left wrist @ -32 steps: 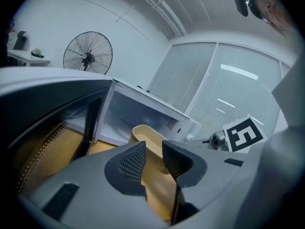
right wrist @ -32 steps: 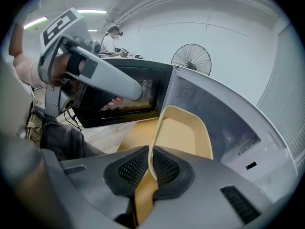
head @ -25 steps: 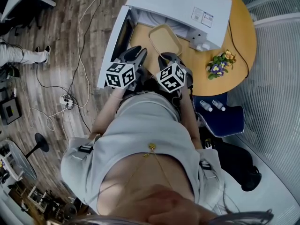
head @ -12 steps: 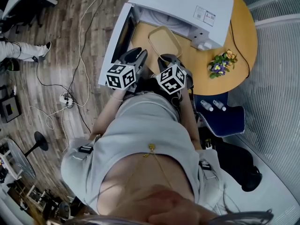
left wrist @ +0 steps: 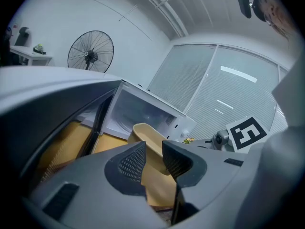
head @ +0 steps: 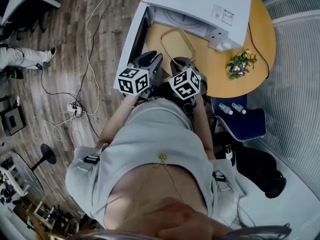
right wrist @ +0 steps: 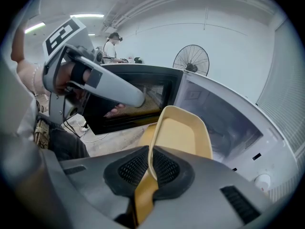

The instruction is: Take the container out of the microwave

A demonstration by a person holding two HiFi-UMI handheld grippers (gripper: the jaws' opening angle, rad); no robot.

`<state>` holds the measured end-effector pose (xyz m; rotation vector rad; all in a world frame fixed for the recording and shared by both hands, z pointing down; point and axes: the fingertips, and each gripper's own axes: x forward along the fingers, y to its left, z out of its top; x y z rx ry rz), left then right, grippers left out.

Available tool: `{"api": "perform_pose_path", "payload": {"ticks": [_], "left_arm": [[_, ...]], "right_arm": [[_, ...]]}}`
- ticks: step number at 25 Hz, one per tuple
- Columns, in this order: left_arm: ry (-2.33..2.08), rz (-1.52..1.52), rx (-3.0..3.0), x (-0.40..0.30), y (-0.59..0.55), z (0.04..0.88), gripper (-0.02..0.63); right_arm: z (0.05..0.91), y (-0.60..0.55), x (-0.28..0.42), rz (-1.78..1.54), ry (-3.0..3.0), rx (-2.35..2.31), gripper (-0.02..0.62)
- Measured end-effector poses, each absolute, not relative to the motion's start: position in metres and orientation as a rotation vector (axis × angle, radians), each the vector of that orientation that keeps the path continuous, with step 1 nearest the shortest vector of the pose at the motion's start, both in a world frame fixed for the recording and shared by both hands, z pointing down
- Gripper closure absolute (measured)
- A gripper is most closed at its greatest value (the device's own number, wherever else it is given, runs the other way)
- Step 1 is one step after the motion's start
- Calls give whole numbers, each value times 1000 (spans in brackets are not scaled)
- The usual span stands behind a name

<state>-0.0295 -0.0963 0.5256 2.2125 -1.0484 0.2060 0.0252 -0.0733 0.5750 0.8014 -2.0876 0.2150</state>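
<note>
Since the earlier frame, the right gripper (head: 181,62) and the container (head: 179,45) have drawn slightly away from the microwave (head: 200,1), toward the person.

Head view: the beige container lies over the round table (head: 220,71), just in front of the cavity. Its near end meets the right gripper. The left gripper (head: 152,59) sits just beside it, close to the open door (head: 134,41).

Left gripper view: the left gripper (left wrist: 153,147) has its jaws apart with nothing pressed between them. The container (left wrist: 145,133) shows beyond the gap, in front of the microwave (left wrist: 143,109).

Right gripper view: the right gripper (right wrist: 150,163) is clamped on the near rim of the container (right wrist: 183,132), pads on either side of the thin wall. The container's far end points at the cavity. The left gripper (right wrist: 109,87) stands in front of the dark door (right wrist: 128,104).

Risk, as judged: the hold is a narrow pinch at one end, so the container could pivot or slip from the pads if swung quickly. A sideways pull could knock it against the left gripper or the door.
</note>
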Motion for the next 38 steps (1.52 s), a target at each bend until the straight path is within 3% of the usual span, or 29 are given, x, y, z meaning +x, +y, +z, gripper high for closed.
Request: {"api": "perform_pose_path", "payload": {"ticks": [38], "left_arm": [[-1024, 220, 2277, -82, -54, 522, 483]], "right_arm": [[573, -7, -14, 263, -2071, 866, 560]]}}
